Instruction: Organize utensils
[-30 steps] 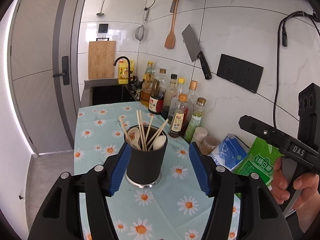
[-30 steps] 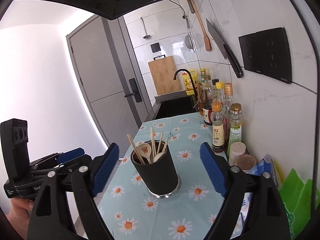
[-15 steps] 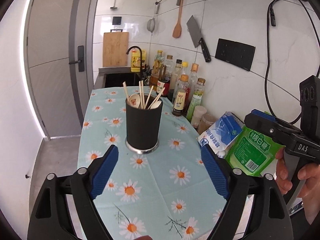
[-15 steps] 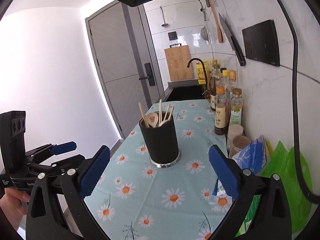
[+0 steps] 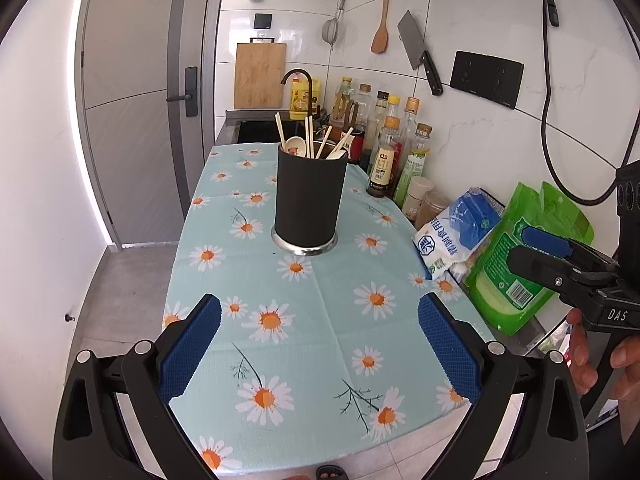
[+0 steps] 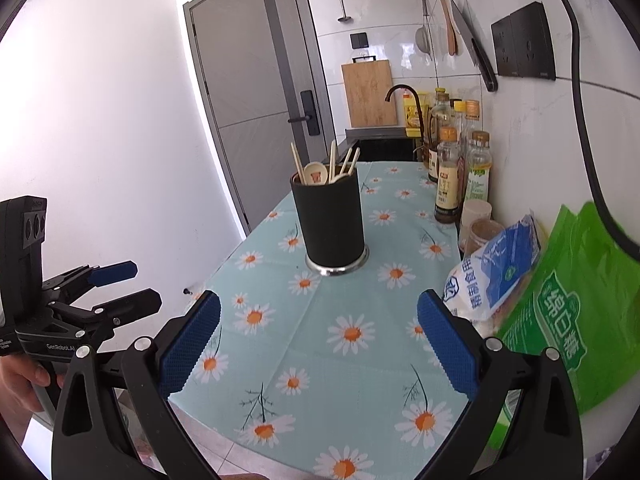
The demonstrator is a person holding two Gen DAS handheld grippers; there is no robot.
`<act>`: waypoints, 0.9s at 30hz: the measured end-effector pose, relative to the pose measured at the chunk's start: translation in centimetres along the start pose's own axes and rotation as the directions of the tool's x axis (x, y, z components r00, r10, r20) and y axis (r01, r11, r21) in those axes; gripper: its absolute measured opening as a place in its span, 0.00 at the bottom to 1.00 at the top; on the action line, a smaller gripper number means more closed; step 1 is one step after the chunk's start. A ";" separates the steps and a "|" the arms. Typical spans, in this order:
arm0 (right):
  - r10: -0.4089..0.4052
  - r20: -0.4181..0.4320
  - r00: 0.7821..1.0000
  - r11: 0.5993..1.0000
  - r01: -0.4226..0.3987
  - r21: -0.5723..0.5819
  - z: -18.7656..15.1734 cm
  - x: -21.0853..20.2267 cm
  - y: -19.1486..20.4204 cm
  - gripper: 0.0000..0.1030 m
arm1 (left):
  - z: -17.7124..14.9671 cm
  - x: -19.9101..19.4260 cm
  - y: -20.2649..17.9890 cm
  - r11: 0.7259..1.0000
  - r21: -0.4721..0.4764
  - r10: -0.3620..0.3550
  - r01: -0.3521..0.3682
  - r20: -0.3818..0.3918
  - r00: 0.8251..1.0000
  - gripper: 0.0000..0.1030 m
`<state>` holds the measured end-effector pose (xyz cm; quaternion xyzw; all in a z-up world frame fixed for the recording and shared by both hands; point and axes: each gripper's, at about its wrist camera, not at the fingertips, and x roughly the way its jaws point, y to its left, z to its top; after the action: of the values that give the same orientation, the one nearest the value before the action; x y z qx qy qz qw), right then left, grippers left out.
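The left gripper [image 5: 319, 350] has just been opening its jaws; they stand wide with nothing between them, only daisy-print cloth below. The right gripper [image 6: 319, 346] has likewise just spread wide and holds nothing. Both point forward and downward over the near end of the bench [image 5: 320, 320], side by side, each gripped from below by a hand: the right hand [image 5: 600, 364] shows at the edge of the left view, the left hand [image 6: 20, 384] at the edge of the right view. The black utensil holder [image 5: 309, 200] stands upright mid-bench, well apart from both, with chopsticks [image 5: 309, 137] and spoons [image 5: 295, 145] inside. Sauce bottles [image 5: 394, 156] line the wall beside it.
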<state>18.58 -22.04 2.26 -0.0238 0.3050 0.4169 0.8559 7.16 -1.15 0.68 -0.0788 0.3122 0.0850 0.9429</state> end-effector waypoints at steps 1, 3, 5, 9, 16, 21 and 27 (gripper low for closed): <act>0.001 -0.005 1.000 1.000 -0.001 -0.001 -0.3 0.0 0.0 0.95 | -0.2 0.0 0.0 1.000 -0.003 0.000 0.000 -0.004 1.000 0.94; -0.002 -0.014 1.000 1.000 0.002 -0.003 -0.8 0.0 0.1 0.95 | -0.9 0.0 -0.1 1.000 -0.006 -0.001 0.001 -0.016 1.000 0.94; -0.001 -0.026 1.000 1.000 0.001 0.002 -1.4 0.1 0.2 0.95 | -1.3 0.0 -0.3 1.000 0.001 0.005 -0.005 -0.023 1.000 0.94; -0.004 -0.044 0.999 1.000 0.004 0.000 -2.4 0.4 0.3 0.95 | -2.2 0.1 -0.2 1.000 -0.001 0.011 -0.011 -0.033 0.999 0.94; -0.021 -0.071 0.997 0.999 0.024 0.042 -3.9 1.0 -0.2 0.95 | -3.5 0.9 -0.2 1.000 -0.007 -0.010 0.009 -0.063 0.998 0.94; -0.028 -0.096 0.995 0.999 0.032 0.040 -4.9 1.5 0.0 0.95 | -3.8 1.3 0.0 1.000 -0.006 -0.023 0.023 -0.057 0.998 0.94; -0.032 -0.110 0.993 0.999 0.036 0.034 -5.1 1.7 0.6 0.95 | -4.3 1.6 0.6 0.999 -0.036 -0.036 0.034 -0.054 0.998 0.94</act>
<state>16.38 -21.97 -2.69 -0.0365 0.3582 0.3950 0.8452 5.87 -1.27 -3.72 -0.1028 0.3350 0.0719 0.9338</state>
